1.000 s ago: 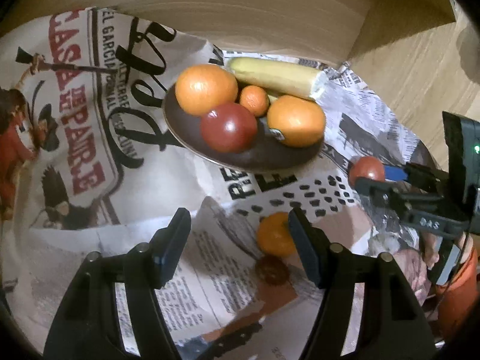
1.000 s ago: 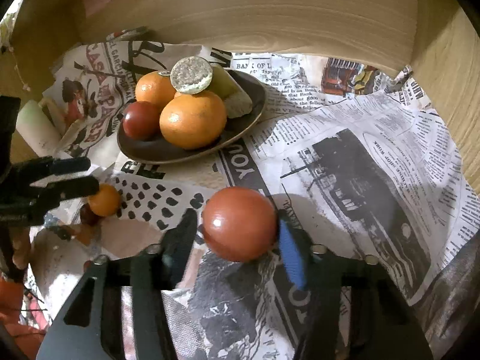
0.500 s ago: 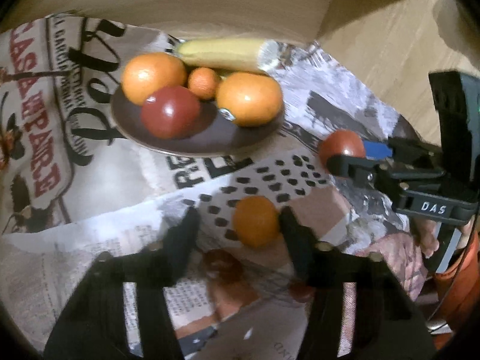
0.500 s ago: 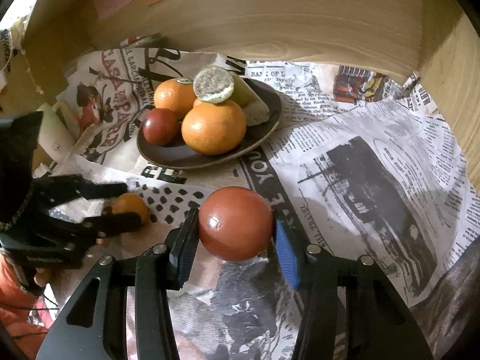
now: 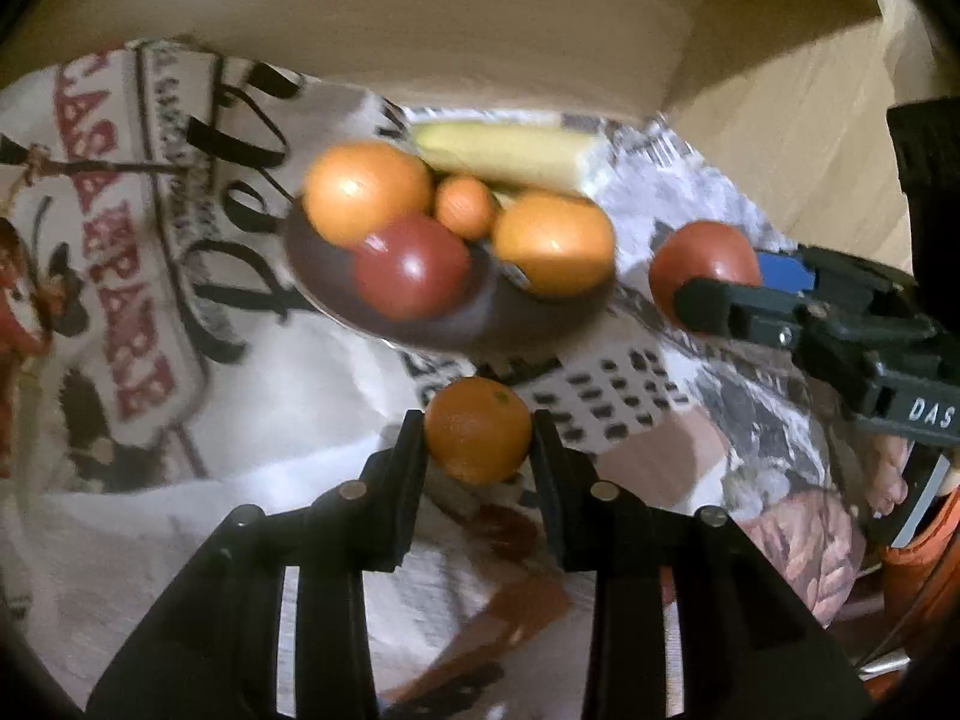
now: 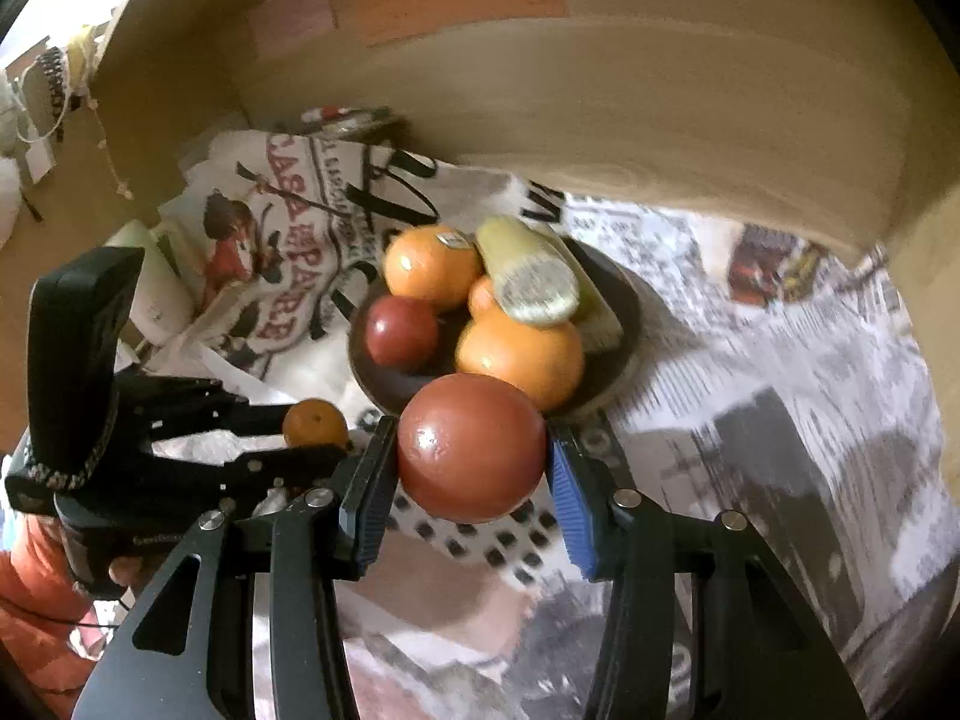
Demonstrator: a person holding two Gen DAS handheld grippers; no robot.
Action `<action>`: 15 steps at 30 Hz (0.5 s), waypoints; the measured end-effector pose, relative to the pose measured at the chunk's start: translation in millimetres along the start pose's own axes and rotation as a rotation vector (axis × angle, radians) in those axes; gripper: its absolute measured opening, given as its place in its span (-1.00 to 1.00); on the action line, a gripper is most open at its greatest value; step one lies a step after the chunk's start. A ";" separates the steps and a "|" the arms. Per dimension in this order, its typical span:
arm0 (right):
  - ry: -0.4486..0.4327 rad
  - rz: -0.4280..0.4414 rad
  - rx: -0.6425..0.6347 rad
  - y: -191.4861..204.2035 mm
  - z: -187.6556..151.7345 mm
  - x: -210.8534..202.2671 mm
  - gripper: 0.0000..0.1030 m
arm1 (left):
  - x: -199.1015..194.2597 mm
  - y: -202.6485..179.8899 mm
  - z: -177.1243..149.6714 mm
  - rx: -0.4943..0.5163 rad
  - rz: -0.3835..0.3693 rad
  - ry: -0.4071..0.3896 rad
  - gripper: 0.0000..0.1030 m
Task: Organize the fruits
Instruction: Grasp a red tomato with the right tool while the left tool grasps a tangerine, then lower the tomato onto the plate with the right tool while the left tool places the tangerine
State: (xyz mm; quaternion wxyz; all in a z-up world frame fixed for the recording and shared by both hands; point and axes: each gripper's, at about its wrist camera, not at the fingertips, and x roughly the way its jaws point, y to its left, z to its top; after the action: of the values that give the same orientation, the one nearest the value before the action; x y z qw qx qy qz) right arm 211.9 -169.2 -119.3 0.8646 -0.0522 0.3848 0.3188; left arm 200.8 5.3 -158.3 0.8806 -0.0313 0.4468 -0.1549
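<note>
The left gripper, which was standing wide around the small orange 1 second ago, has just been closing, and its 2 black fingers are now pressing the fruit from both sides at the center of the left wrist view. In the right wrist view the brown plate is sitting lower and closer to the fingertips than before, now in the middle of the frame.

The right gripper is gripping a red tomato at a moderate width, its blue pad touching the fruit's right side, just below the plate's near rim in the picture.

The plate is holding 2 large oranges, 1 dark red tomato, 1 tiny orange fruit and a pale yellow-green piece with a cut end.

The newsprint cloth is showing red letters, partly readable as "CASA", at the left of the frame. White letters "DAS" are showing on the right gripper's body at the right edge of the left wrist view. A small sticker on the far orange is too blurred to read.
</note>
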 end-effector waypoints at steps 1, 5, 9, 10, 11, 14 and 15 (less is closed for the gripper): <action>-0.005 0.002 -0.011 3.4 4.6 2.0 -0.14 | -2.7 3.8 2.9 -0.005 0.006 -0.008 -0.34; -0.015 0.009 -0.041 12.3 19.8 9.0 -0.14 | -10.9 23.0 21.8 -0.029 0.036 -0.046 -0.34; -0.014 0.002 -0.076 20.6 38.4 20.0 -0.14 | -6.8 38.2 39.0 -0.044 0.048 -0.051 -0.34; -0.013 -0.001 -0.085 22.2 43.4 23.3 -0.14 | -3.9 41.7 42.7 -0.047 0.045 -0.048 -0.34; -0.010 -0.006 -0.096 23.8 49.4 27.5 -0.14 | -0.3 44.3 46.5 -0.049 0.047 -0.043 -0.34; -0.002 -0.014 -0.122 26.5 61.6 37.2 -0.13 | 11.4 49.8 55.4 -0.051 0.059 -0.032 -0.34; 0.001 -0.018 -0.130 27.0 64.1 40.0 -0.13 | 15.9 52.3 58.1 -0.059 0.051 -0.026 -0.34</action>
State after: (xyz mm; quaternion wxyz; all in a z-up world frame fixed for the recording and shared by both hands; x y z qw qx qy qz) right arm 256.5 -105.8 -98.2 0.8621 -0.1115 0.3631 0.3355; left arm 268.7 45.4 -146.0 0.8887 -0.0479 0.4402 -0.1189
